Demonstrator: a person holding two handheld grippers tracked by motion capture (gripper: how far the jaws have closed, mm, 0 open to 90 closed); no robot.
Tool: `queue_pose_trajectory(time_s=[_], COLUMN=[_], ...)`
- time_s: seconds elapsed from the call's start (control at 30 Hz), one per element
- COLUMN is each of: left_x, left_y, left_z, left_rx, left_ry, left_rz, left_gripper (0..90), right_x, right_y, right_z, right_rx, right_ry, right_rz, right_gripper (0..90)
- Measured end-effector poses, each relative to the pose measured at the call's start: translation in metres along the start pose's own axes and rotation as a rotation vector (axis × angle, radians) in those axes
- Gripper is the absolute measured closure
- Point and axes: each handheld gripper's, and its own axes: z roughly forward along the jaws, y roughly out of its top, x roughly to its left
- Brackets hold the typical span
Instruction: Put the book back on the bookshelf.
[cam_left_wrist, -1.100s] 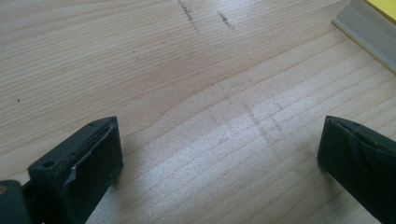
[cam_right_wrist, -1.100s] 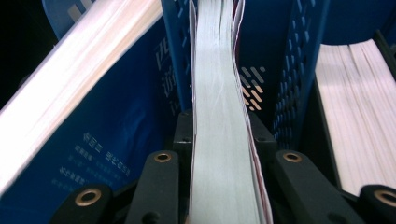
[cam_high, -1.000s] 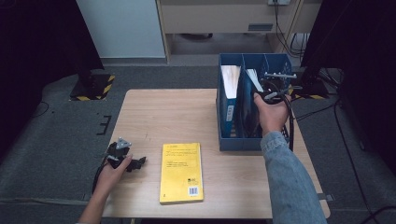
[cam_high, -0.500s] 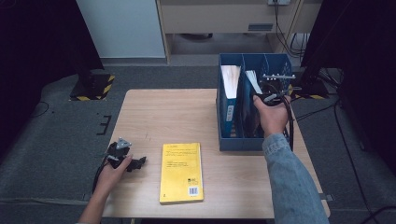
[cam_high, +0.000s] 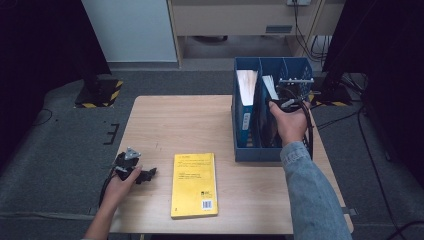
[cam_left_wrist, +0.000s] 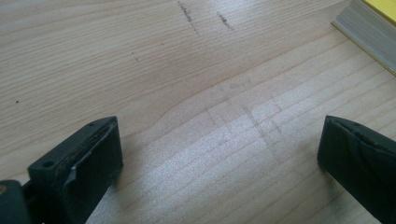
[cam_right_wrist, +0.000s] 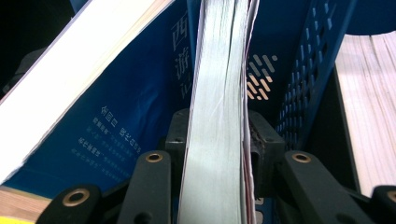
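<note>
High view first, taking the biggest thing: the wooden table (cam_high: 200, 120) carries a blue file rack (cam_high: 272, 152) at its right side, divided into upright compartments. A blue-covered book (cam_high: 245, 107) stands in the rack's left compartment, its white page edge showing at the top. The right hand (cam_high: 289, 125), in a denim sleeve (cam_high: 312, 195), reaches into the next compartment over, where it holds the right gripper (cam_high: 280, 105) against a thin book (cam_high: 269, 87) standing tilted there. A yellow book (cam_high: 194, 184) lies flat near the table's front edge, well apart from the rack. To its left, at the table's front left corner, the left hand (cam_high: 120, 182) rests with the left gripper (cam_high: 142, 175) low on the wood. In the right gripper view the thin book (cam_right_wrist: 217, 116) rises between the two black pads, its grey page edge facing the camera, with the blue-covered book (cam_right_wrist: 121, 121) leaning beside it and the rack's perforated wall (cam_right_wrist: 308, 74) on the other side; the jaws have just been easing apart a little, yet the pads sit tight against both faces of the book, so it is clamped. In the left gripper view the jaws stand wide apart over bare wood (cam_left_wrist: 196, 93) with nothing between them, and a corner of the yellow book (cam_left_wrist: 371, 25) shows at the upper right.
</note>
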Motion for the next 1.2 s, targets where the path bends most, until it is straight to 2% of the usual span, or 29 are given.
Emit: queue_pose_trajectory(time_s=[0.1, 0.37, 0.7, 0.97, 1.2], left_x=[0.0, 0.0, -0.001, -0.001, -0.001], left_y=[0.0, 0.0, 0.0, -0.001, -0.001], left_z=[0.0, 0.0, 0.001, 0.001, 0.001], left_rx=[0.0, -0.002, -0.011, -0.014, -0.015], left_ry=[-0.001, -0.001, -0.001, -0.001, 0.0], left_rz=[-0.002, -0.003, -0.01, -0.006, -0.006], left_gripper=[0.0, 0.0, 0.0, 0.0, 0.0], right_x=[0.0, -0.005, -0.007, -0.008, -0.008], right_y=[0.0, 0.003, 0.015, 0.022, 0.022], right_z=[-0.001, 0.0, 0.004, 0.015, 0.024], right_rx=[-0.002, -0.031, -0.063, -0.098, -0.099], right_ry=[-0.013, -0.029, -0.036, -0.057, -0.077], right_rz=[-0.008, 0.041, 0.066, 0.091, 0.093], right_gripper=[71.1, 72.6, 72.7, 72.6, 72.6])
